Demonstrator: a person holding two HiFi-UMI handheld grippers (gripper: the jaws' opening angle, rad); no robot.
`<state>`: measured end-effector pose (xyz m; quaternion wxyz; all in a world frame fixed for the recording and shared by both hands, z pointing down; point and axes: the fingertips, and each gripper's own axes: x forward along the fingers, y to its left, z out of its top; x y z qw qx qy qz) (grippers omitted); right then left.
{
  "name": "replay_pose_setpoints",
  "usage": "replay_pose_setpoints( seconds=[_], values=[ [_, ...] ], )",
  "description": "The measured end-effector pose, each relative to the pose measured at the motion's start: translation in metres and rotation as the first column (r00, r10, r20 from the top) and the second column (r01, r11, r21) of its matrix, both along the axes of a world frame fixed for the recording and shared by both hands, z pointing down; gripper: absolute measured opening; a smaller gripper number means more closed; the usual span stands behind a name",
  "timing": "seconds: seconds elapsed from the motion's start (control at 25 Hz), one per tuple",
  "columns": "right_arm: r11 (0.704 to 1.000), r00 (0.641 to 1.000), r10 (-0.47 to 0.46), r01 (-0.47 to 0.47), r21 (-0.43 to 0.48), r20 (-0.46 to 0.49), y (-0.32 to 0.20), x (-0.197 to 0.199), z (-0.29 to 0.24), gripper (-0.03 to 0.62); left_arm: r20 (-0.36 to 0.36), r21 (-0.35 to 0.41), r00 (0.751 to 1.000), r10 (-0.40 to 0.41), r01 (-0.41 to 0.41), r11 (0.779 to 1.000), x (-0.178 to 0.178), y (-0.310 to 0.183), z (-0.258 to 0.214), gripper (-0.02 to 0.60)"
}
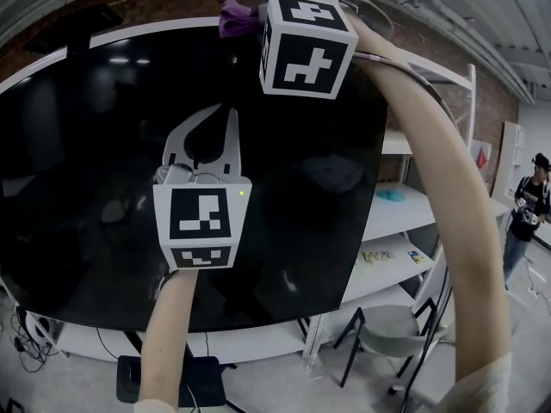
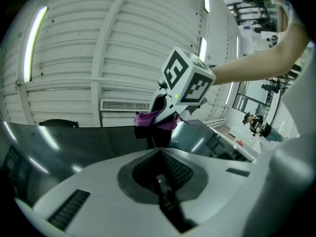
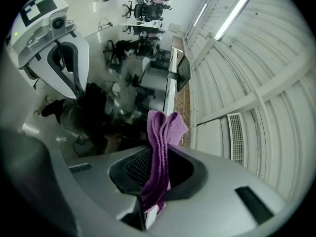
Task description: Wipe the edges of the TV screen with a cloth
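Soft, light purple cloth [image 1: 234,15] pinched mid-fold in right gripper [image 1: 256,22] at black TV screen's [image 1: 86,144] top edge, prob. holds fine; left gripper [image 1: 225,114] jaws pressed together, empty.

TV screen [image 1: 77,188] top edge open left of cloth [image 1: 234,17]; shelf [image 1: 400,218] just beside right edge; left hand-held gripper [image 1: 228,112] fronts centre.
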<state>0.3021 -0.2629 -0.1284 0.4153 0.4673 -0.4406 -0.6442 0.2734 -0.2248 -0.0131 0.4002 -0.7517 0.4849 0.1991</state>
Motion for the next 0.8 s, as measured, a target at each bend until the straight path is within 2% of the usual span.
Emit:
replay_pose_setpoints(
  seconds=[0.16, 0.28, 0.56, 0.8],
  values=[
    [1.000, 1.000, 0.009, -0.009, 0.013, -0.017, 0.003, 0.032, 0.003, 0.061, -0.021, 0.016, 0.999, 0.025, -0.024, 1.000, 0.037, 0.007, 0.001, 0.015],
    [1.000, 1.000, 0.005, -0.005, 0.013, 0.000, 0.000, 0.051, -0.004, 0.061, -0.012, 0.042, 1.000, 0.010, -0.010, 0.999, 0.053, 0.010, -0.003, 0.015],
    [1.000, 1.000, -0.020, 0.020, -0.002, -0.017, -0.001, 0.103, -0.002, 0.061, -0.052, 0.070, 0.998, 0.019, -0.015, 0.997, 0.105, 0.015, -0.008, 0.015],
    [0.996, 0.996, -0.084, 0.084, -0.024, -0.002, 0.000, 0.115, -0.007, 0.061, -0.084, 0.077, 0.996, 0.030, -0.024, 0.997, 0.125, 0.006, -0.012, 0.015]
  ],
)
